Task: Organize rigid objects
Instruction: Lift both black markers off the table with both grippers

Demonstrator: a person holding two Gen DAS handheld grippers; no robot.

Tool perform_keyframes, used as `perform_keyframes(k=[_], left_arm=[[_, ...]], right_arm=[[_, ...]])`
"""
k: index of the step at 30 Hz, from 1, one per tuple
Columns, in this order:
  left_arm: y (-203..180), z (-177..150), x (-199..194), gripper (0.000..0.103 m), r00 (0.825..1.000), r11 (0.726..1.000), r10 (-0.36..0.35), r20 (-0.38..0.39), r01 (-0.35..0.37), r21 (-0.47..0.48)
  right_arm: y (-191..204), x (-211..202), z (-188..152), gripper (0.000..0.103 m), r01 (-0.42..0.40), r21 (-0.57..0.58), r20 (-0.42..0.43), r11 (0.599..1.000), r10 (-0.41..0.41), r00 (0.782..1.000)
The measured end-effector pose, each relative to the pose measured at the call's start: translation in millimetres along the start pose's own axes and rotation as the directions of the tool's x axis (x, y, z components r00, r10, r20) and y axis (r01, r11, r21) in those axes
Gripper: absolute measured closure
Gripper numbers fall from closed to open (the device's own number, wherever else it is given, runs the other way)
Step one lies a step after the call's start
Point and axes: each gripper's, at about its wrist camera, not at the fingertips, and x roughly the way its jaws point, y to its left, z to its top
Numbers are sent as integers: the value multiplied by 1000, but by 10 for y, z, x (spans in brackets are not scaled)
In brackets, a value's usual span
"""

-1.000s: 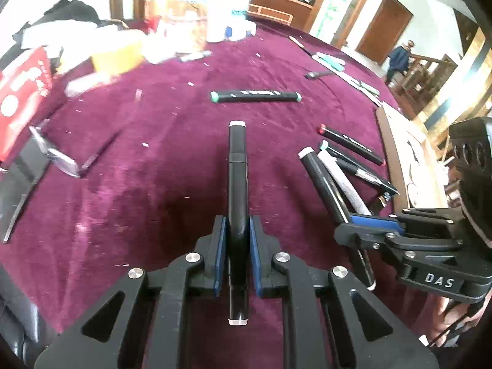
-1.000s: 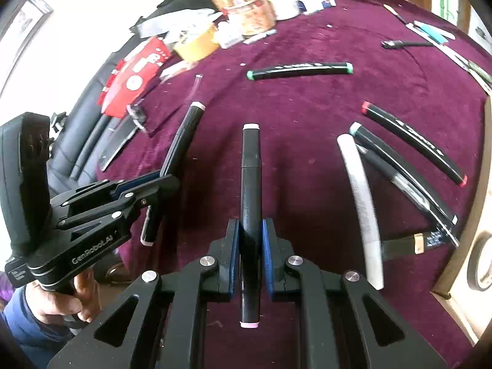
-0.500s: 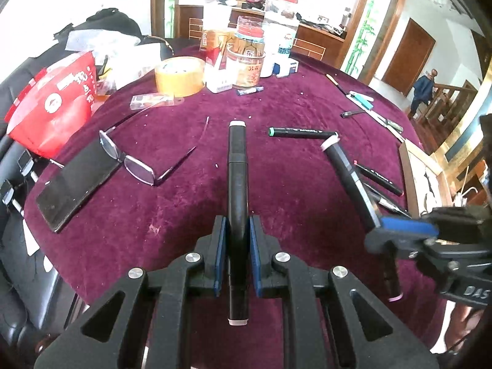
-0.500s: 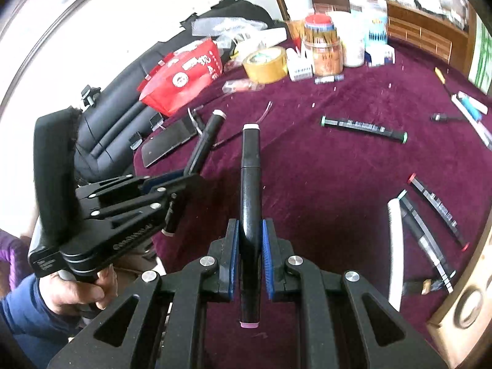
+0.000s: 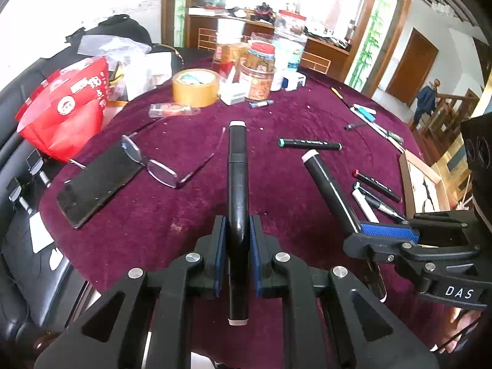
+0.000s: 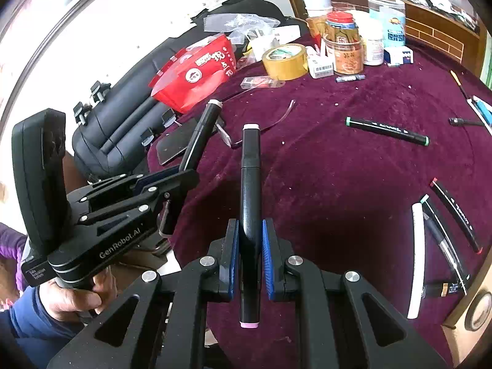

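Left hand-held gripper (image 5: 236, 256): blue pads clamped tight on black marker with white end caps (image 5: 237, 190), marker lying lengthwise between jaws, tip pointing ahead, clear above surface (image 5: 172, 215).

Right hand-held gripper (image 6: 249, 256): closed likewise on black marker with pink end caps (image 6: 250, 196).

Judgement: carry phase. Keep squeeze steady, markers could pivot in pads. Loose black markers (image 6: 452, 212) clustered ahead-right of right hand-held gripper, green-capped marker (image 5: 309, 143) lying alone further ahead. Avoid wire-framed glasses (image 5: 156, 166), ahead-left of left hand-held gripper. Lower level, parallel to cluster, then release.
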Motion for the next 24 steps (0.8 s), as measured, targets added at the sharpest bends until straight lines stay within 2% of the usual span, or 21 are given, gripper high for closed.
perform_keyframes(k=[5, 12, 17, 19, 24], left_arm=[[112, 0, -113, 90, 1000, 1000, 8, 26, -7, -21], [233, 60, -343, 90, 993, 997, 72, 95, -72, -3], [353, 99, -422, 90, 989, 996, 91, 114, -90, -19], [387, 118, -431, 90, 988, 995, 104, 116, -102, -17], [414, 105, -379, 90, 992, 997, 80, 101, -79, -20]], right_arm=[[157, -106, 72, 90, 7, -35, 16, 999, -7, 1000], [456, -225, 251, 90, 9, -109, 55, 994, -3, 998], [580, -247, 280, 90, -20, -126, 72, 992, 29, 997], [549, -189, 278, 90, -19, -110, 56, 994, 26, 998], [443, -96, 217, 90, -37, -58, 38, 998, 39, 999]])
